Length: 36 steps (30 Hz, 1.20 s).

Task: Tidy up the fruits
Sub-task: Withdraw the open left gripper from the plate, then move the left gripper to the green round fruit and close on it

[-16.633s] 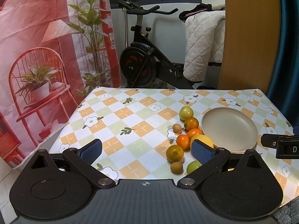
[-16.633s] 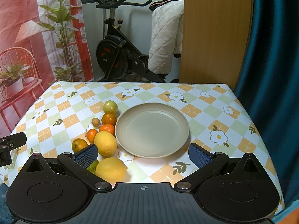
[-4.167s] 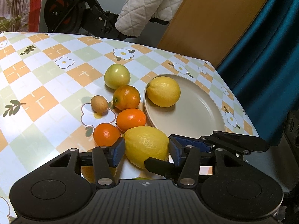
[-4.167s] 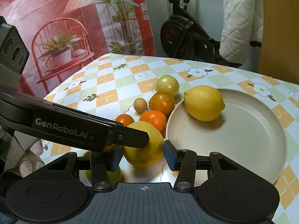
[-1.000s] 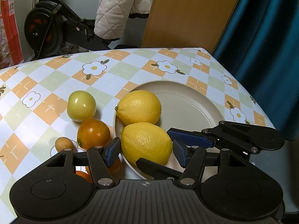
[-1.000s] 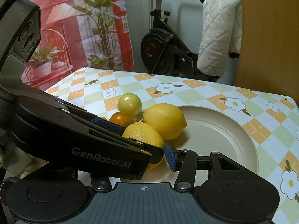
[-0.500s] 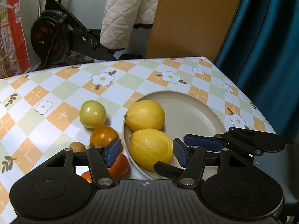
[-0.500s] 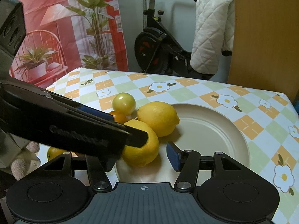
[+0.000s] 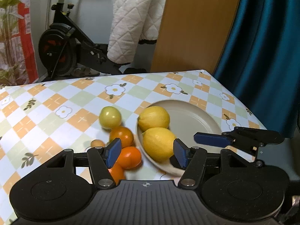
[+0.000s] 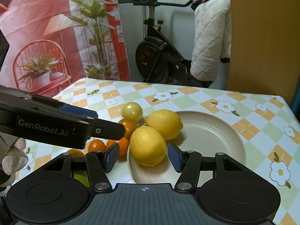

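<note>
Two lemons lie side by side at the left of the beige plate [image 9: 206, 112] [image 10: 215, 136]. The near lemon [image 9: 159, 144] [image 10: 148, 146] rests on the plate, in line with both grippers. My left gripper [image 9: 147, 153] is open, its pads short of the lemon. My right gripper [image 10: 143, 156] is open too, with the lemon seen between its blue pads and a gap on the left side. The far lemon [image 9: 153, 117] [image 10: 164, 123] touches the near one. The left gripper's finger [image 10: 75, 125] crosses the right wrist view; the right gripper's finger [image 9: 211, 139] reaches in over the plate.
Left of the plate lie a green fruit [image 9: 110, 117] [image 10: 132, 111], several oranges [image 9: 121, 136] [image 10: 96, 146] and a small brown fruit [image 9: 96, 142]. The table's far and right edges are near, with an exercise bike [image 9: 61, 52], a wooden panel [image 9: 193, 28] and a teal curtain [image 9: 262, 46] beyond.
Both grippers have drawn back and risen from the near lemon, which stays on the plate. The right gripper's jaws have widened. The left jaws keep the same width.
</note>
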Tool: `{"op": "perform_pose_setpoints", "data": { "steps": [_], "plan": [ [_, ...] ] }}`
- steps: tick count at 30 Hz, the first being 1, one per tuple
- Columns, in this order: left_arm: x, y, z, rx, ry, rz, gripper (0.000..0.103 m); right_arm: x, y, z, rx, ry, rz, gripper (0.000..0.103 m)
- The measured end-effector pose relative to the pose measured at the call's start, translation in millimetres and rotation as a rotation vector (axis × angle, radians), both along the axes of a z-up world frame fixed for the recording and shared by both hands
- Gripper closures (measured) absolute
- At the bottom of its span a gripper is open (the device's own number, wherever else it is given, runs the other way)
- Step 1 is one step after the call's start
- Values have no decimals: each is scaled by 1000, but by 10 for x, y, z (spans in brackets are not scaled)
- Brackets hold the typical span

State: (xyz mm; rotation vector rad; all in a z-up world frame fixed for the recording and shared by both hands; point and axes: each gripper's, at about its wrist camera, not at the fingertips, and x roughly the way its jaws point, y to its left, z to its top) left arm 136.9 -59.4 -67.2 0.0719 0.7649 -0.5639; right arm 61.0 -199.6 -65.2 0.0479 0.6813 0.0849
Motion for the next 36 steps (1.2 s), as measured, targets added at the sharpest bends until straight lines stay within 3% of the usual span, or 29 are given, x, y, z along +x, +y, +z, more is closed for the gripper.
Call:
{"op": "perform_pose_setpoints", "data": {
  "steps": [13, 23, 27, 36],
  "plan": [
    [-182, 429, 11, -49, -7, 93, 40, -142, 132, 95, 18, -16, 23, 50],
    [-290, 588, -85, -55, 15, 106, 40, -171, 248, 58, 25, 1, 57, 50],
    [-321, 627, -127, -59, 28, 99, 47, -174, 296, 44, 24, 9, 73, 50],
    [-362, 696, -173, -69, 39, 102, 49, -179, 421, 3, 21, 35, 114, 50]
  ]
}}
